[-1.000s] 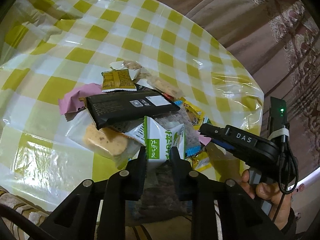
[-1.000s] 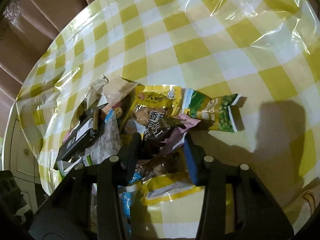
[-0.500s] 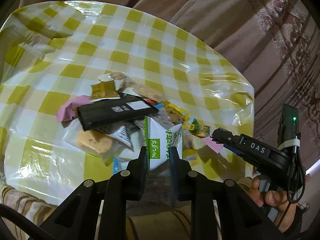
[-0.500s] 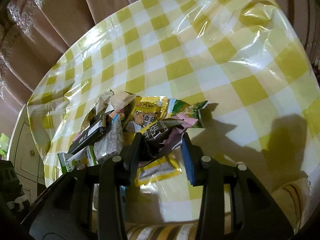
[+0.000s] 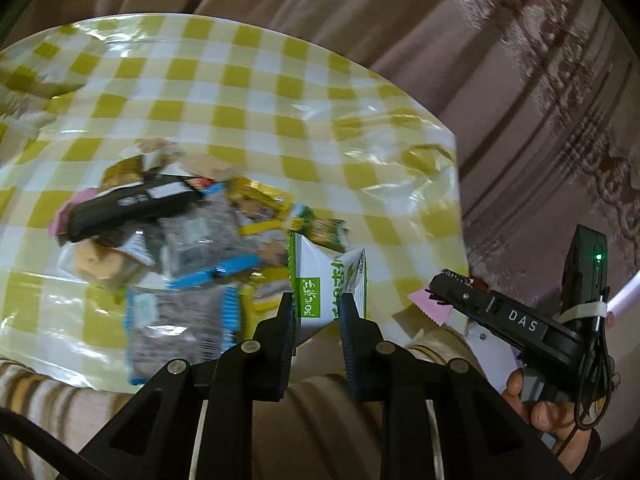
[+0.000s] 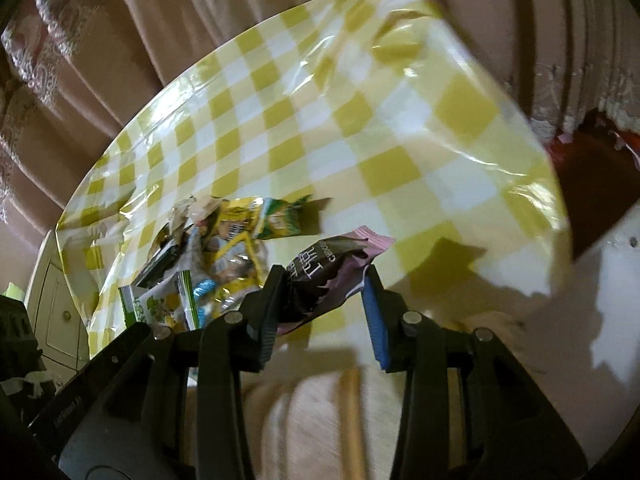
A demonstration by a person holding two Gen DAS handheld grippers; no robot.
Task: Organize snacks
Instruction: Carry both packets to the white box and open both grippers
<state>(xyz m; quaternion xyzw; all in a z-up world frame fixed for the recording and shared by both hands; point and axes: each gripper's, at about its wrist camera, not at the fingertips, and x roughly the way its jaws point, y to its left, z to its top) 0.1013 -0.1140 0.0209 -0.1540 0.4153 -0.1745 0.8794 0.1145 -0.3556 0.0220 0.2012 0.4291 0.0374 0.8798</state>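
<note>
My left gripper (image 5: pixel 316 307) is shut on a white-and-green snack packet (image 5: pixel 325 276) and holds it above the table's near edge. My right gripper (image 6: pixel 325 280) is shut on a dark purple chocolate packet (image 6: pixel 326 268) with a pink edge, lifted off the table. The right gripper also shows in the left wrist view (image 5: pixel 440 285), and the white-and-green packet in the right wrist view (image 6: pixel 160 305). A pile of snack packets (image 5: pixel 168 224) lies on the yellow checked tablecloth (image 5: pixel 256 92), with a black bar (image 5: pixel 128 204) on top.
Pink-brown curtains (image 5: pixel 500 60) hang behind the table. A striped cushion (image 5: pixel 48 384) lies below the near edge. A white cabinet (image 6: pixel 56 312) stands at left and a dark box (image 6: pixel 596 184) at right in the right wrist view.
Both grippers have lifted and pulled back from the pile with their packets held. The view has tilted up, so more curtain and the table's far edge show.
</note>
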